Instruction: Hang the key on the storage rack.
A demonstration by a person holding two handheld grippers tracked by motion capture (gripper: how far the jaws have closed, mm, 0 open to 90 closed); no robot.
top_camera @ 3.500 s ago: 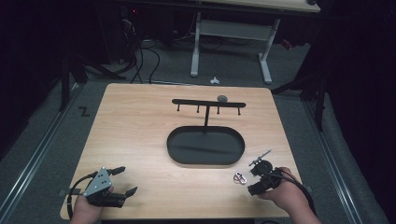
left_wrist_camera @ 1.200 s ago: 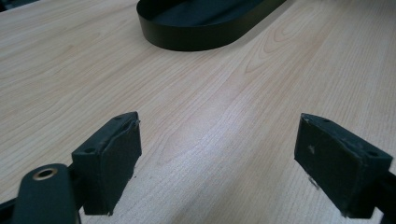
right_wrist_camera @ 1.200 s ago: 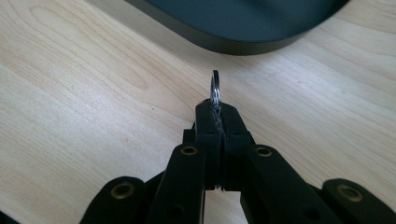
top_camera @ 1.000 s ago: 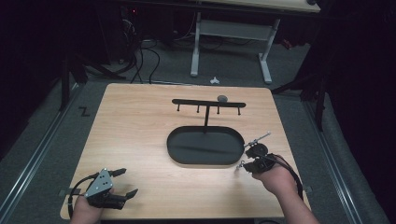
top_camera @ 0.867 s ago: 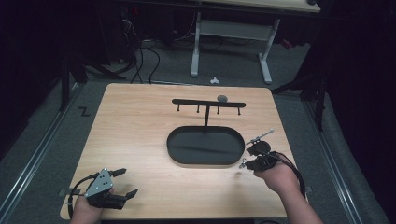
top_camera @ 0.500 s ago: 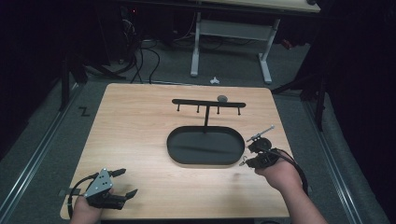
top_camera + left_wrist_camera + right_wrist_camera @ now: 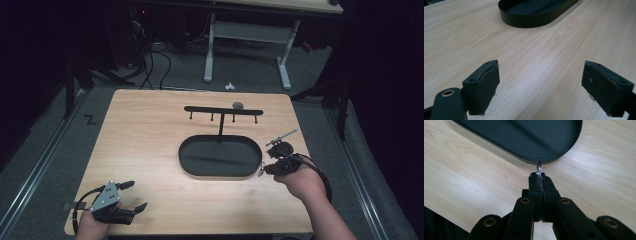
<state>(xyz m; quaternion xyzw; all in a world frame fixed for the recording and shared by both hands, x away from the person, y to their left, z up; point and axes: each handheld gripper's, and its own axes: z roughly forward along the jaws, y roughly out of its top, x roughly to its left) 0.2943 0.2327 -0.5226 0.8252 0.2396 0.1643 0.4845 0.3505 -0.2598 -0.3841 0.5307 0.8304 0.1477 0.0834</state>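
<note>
Metal ring (image 7: 539,167) stays clamped in our right claw (image 7: 539,180), now moved up beside the black tray (image 7: 220,172); our left claw (image 7: 541,87) rests apart on the worktop (image 7: 150,145), unchanged.

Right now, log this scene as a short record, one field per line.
surface: wooden table
stand: black rack with hooks rising from an oval black tray
on rack: small grey object, identity unclear
left gripper: open, holding nothing, low over bare wood at the table's near left corner
right gripper: shut on a metal ring, just right of the tray's right end
ring state: held edge-on, jutting past the jaw tips toward the tray rim
</note>
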